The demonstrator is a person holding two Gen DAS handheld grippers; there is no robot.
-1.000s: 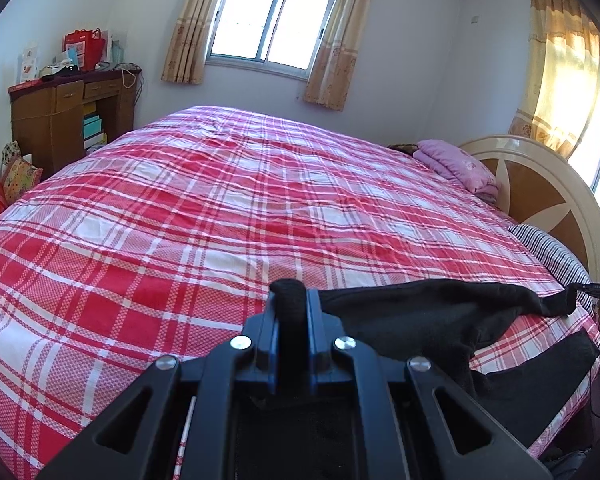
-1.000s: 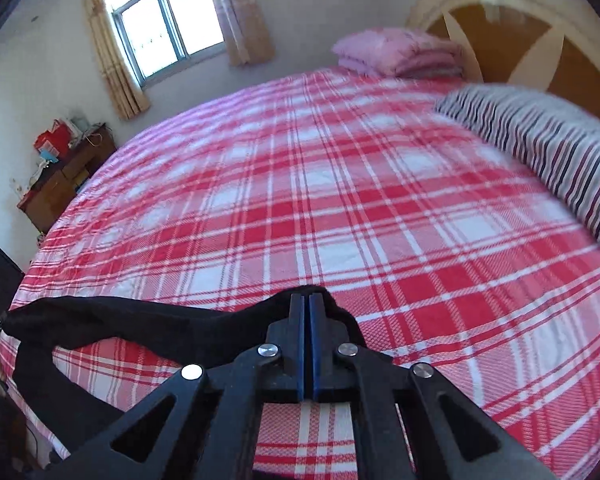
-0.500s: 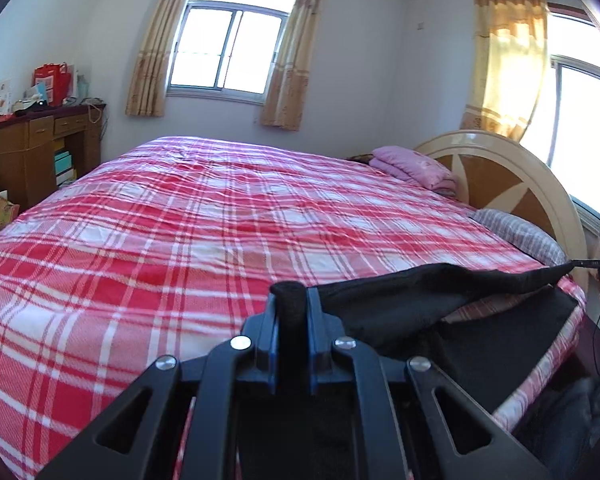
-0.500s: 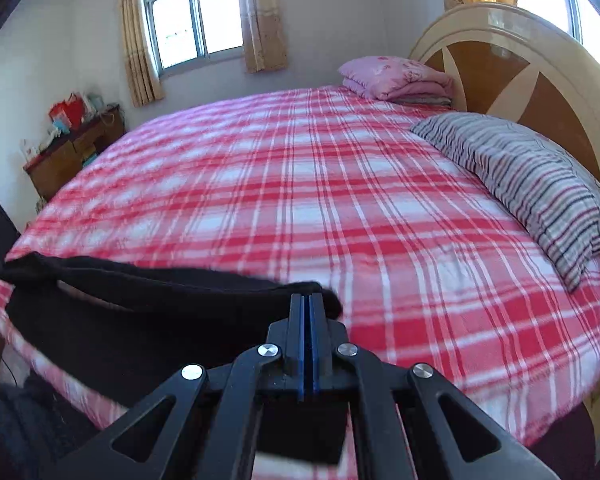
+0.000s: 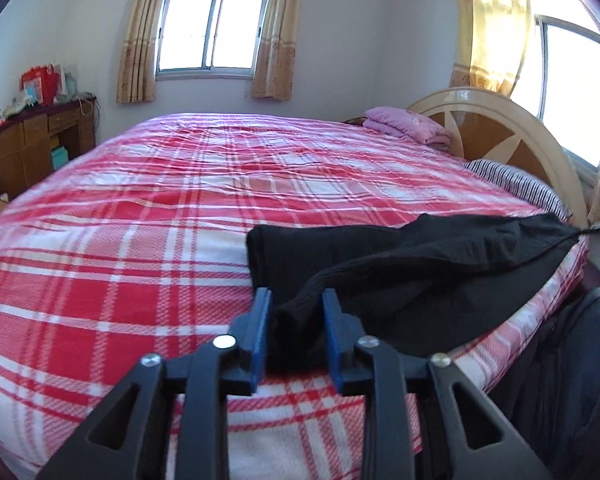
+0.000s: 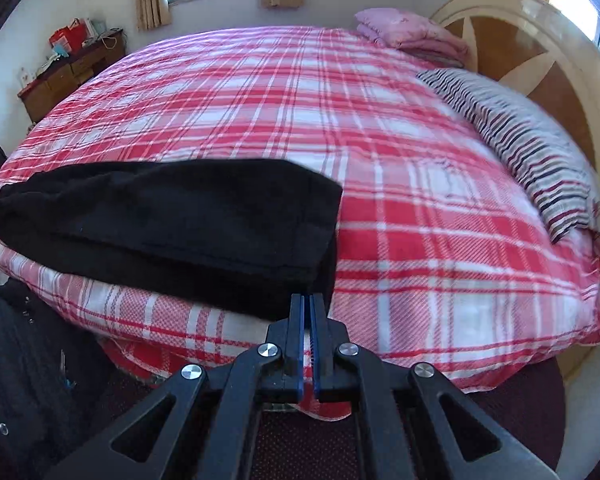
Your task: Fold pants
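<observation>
**Black pants at the near edge of the bed, one gripper apart, one pinched**

My left gripper (image 5: 296, 322) has its two blue pads apart, and a bunch of the black pants (image 5: 400, 264) sits between them; the cloth touches the gap but the pads do not press it. My right gripper (image 6: 309, 320) has its pads almost together, with only a thin slit between. The corner of the pants (image 6: 172, 220) comes down to its tips, but I cannot tell for sure if cloth is pinched inside.

The pants lie folded on the red plaid bedspread (image 5: 120, 260), close to the near edge of the bed. In the right wrist view the lower layer hangs a little over this edge, above the dark floor. Beyond the pants, the bedspread (image 6: 280, 100) is open and flat up to the far wall.

The left wrist view shows the far end of the pants pulled to a point at the right, near the headboard (image 5: 500, 128), and a dark bag (image 5: 560, 380) on the floor beside the bed. The right wrist view shows the striped pillow (image 6: 520, 140) lying along the headboard (image 6: 540, 52), well apart from the pants, and the pink folded blanket (image 6: 408, 36) at the far corner. A wooden desk (image 5: 32, 144) stands near the wall at the left, apart from the bed.
</observation>
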